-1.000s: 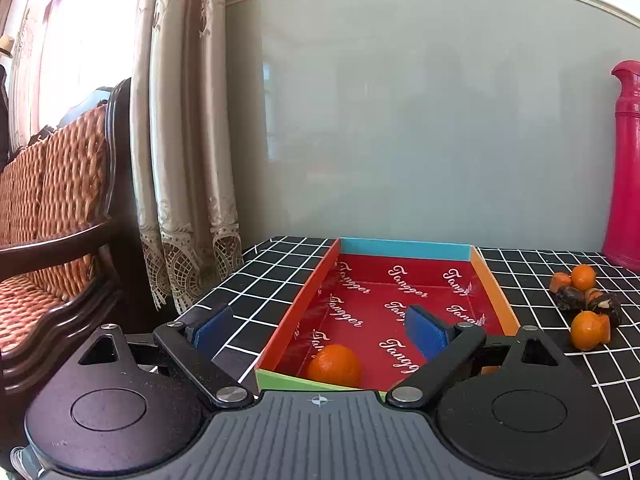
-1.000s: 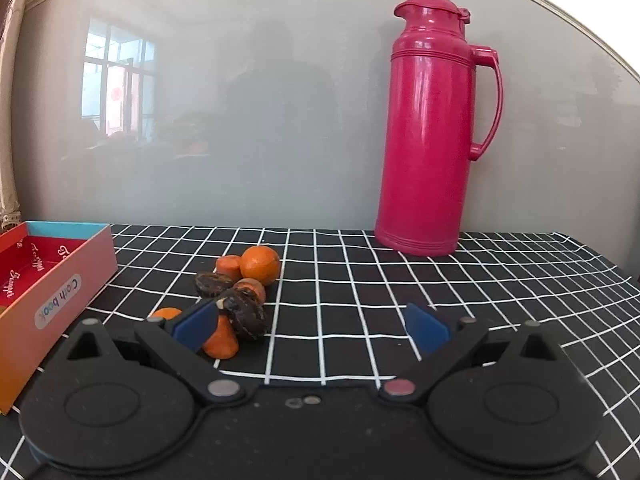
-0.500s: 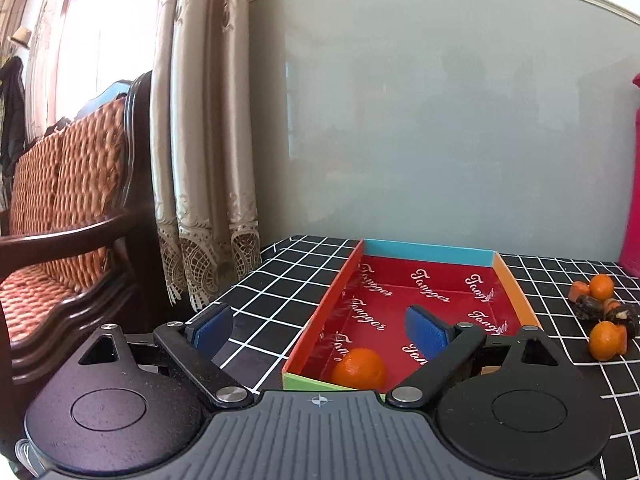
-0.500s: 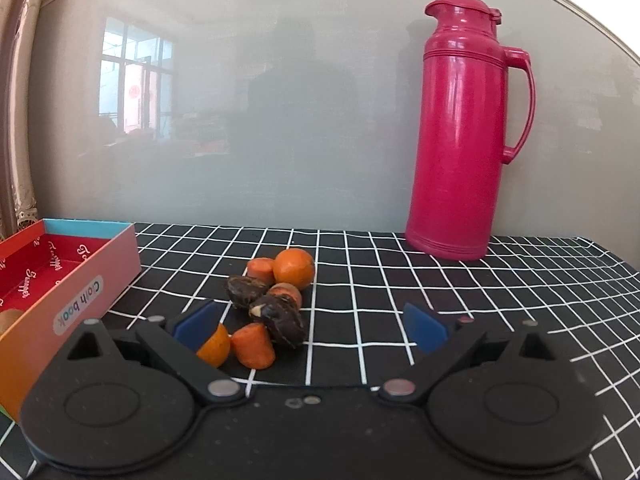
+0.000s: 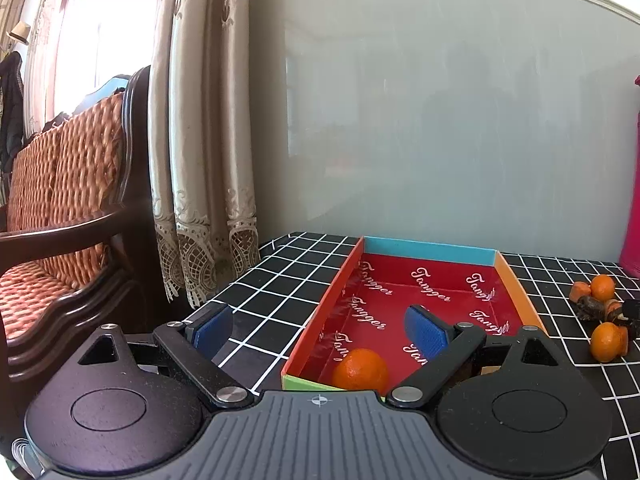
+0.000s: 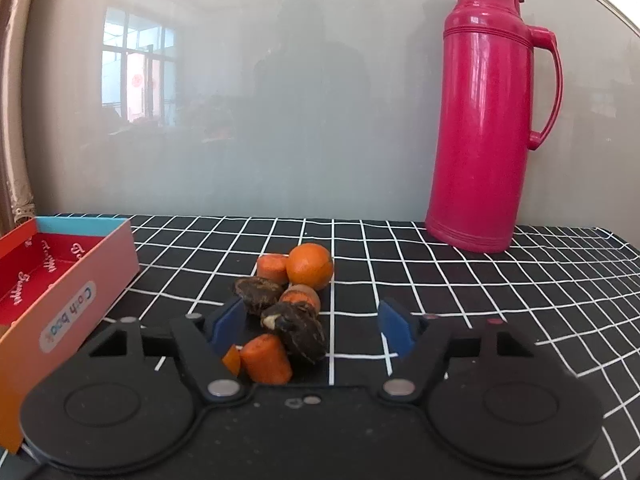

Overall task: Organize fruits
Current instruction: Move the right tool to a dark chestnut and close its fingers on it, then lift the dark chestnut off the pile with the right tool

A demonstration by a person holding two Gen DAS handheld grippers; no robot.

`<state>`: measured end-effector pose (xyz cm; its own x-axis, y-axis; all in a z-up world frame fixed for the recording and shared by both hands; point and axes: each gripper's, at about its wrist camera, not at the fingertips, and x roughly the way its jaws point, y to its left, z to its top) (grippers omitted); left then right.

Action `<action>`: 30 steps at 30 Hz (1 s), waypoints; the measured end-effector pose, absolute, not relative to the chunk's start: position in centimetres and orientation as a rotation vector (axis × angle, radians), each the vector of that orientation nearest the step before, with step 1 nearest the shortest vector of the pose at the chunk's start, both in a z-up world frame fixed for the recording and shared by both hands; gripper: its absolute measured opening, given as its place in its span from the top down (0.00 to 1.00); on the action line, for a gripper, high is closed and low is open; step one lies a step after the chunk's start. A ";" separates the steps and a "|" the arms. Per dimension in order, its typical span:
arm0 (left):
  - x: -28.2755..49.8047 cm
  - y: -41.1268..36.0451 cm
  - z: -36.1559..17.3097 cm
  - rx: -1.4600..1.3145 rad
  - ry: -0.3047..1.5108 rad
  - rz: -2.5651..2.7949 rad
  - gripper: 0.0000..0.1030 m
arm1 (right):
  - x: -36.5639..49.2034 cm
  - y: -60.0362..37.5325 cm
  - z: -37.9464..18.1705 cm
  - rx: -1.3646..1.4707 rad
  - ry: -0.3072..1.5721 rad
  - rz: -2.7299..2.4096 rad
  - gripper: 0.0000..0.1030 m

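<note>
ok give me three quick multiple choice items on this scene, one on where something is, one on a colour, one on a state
1. Where is the lone orange?
A. inside the red-lined box
B. beside the flask
C. on the chair

2. What colour is the flask?
A. blue
B. pink
C. white

3. How is the right gripper?
A. clamped on the flask
C. holding an orange over the box
B. closing around the fruit pile, not yet pressing

Answers: 1 A, it lies on the box floor near the front wall. 2 B, its body and lid are pink. 3 B, pile pieces sit between the blue pads with gaps showing.
</note>
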<state>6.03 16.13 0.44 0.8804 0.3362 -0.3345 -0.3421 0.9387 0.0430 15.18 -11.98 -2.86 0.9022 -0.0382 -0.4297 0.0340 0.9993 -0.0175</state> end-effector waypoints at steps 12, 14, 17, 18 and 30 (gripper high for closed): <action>6.3 16.8 0.2 -0.042 0.361 0.381 0.10 | 17.1 -11.7 -3.8 0.002 0.545 -0.022 0.54; 6.4 17.0 0.0 -0.043 0.379 0.387 0.10 | 17.1 -11.5 -3.9 -0.007 0.551 -0.011 0.61; 6.6 17.4 -0.2 -0.052 0.395 0.400 0.10 | 17.0 -11.3 -3.9 -0.020 0.551 -0.014 0.63; 6.6 17.5 -0.2 -0.059 0.394 0.404 0.10 | 16.9 -11.3 -3.8 -0.020 0.549 -0.012 0.63; 6.5 18.1 -0.4 -0.073 0.408 0.429 0.10 | 15.9 -12.0 -3.1 -0.024 0.535 -0.014 0.69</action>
<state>6.53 18.14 -0.44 0.8298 0.3898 -0.3993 -0.4185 0.9080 0.0166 15.86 -12.03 -3.08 0.8603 -0.0195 -0.5094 0.0069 0.9996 -0.0268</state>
